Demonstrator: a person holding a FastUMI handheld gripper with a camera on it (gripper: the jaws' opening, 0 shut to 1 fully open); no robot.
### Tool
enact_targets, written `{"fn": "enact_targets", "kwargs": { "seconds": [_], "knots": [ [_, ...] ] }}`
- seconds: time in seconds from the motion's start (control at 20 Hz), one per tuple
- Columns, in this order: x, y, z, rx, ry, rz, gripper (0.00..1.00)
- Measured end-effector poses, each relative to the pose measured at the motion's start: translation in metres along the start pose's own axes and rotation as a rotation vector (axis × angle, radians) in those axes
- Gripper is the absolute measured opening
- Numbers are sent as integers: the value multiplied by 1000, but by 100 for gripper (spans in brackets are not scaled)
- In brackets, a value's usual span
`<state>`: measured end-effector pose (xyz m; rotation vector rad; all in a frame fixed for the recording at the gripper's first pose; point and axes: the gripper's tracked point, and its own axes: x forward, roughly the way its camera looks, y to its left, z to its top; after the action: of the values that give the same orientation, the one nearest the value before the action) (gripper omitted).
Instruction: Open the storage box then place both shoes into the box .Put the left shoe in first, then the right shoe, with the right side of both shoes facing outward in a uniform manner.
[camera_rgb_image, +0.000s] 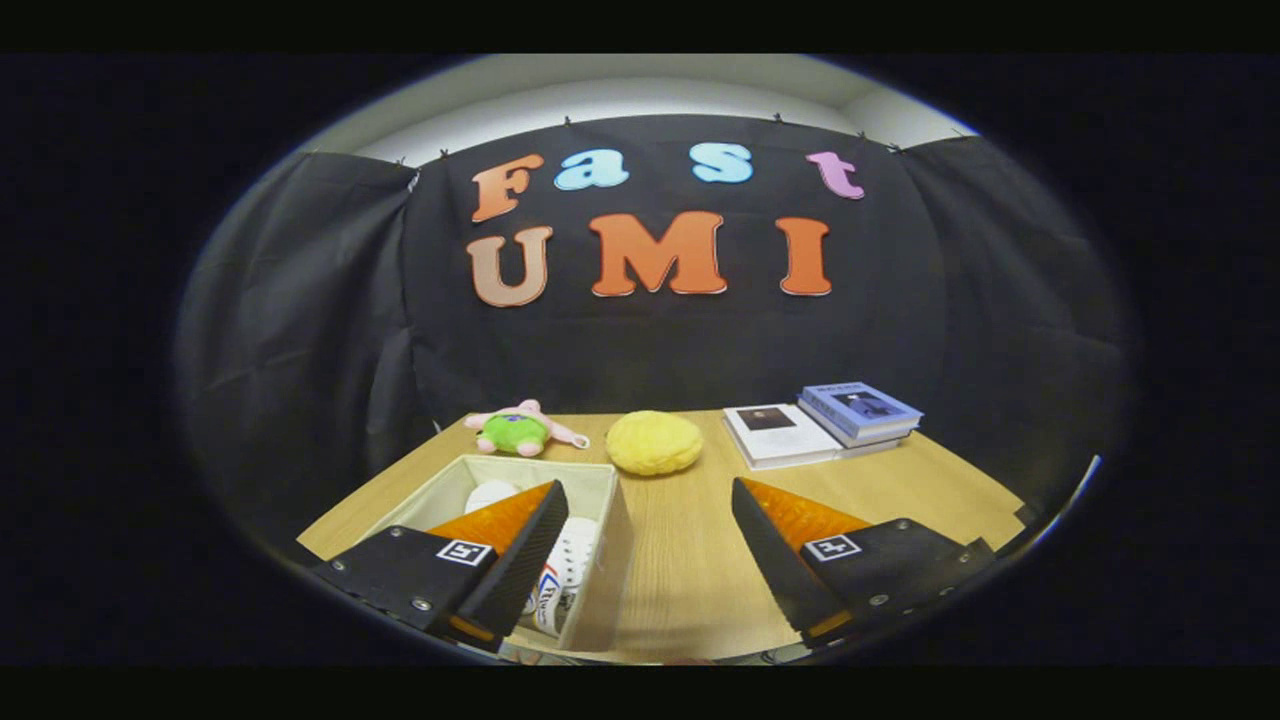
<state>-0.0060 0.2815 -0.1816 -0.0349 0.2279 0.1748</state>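
I am holding the tongs wide apart over the wooden counter, with nothing between the two fingers except bare wood. The storage box is sitting on the counter under the left finger, pale-walled and open at the top. Inside it I am seeing white shoes: one sneaker with laces and a coloured mark on its side is lying just beside the left finger, and a rounded white part is showing further back in the box. I cannot tell from here how many shoes are in there or which way each is facing, since the left finger is covering much of the box.

Beyond the fingers, a yellow round cushion-like thing is resting near the counter's far edge, just past the box's far corner. To its left a small plush toy in pink and green is lying on the counter behind the box. To the right of the yellow thing, books are sitting stacked, a blue one on top of a white one. Black cloth is hanging behind the counter.
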Motion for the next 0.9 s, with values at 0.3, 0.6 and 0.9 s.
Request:
{"fn": "enact_targets", "kwargs": {
  "seconds": [0.3,0.6,0.9],
  "knots": [
    [-19,-69,53,4,-93,-19,98],
    [-43,-132,84,-55,-155,-57,98],
    [-69,-172,100,-26,-232,-83,97]
  ]
}}
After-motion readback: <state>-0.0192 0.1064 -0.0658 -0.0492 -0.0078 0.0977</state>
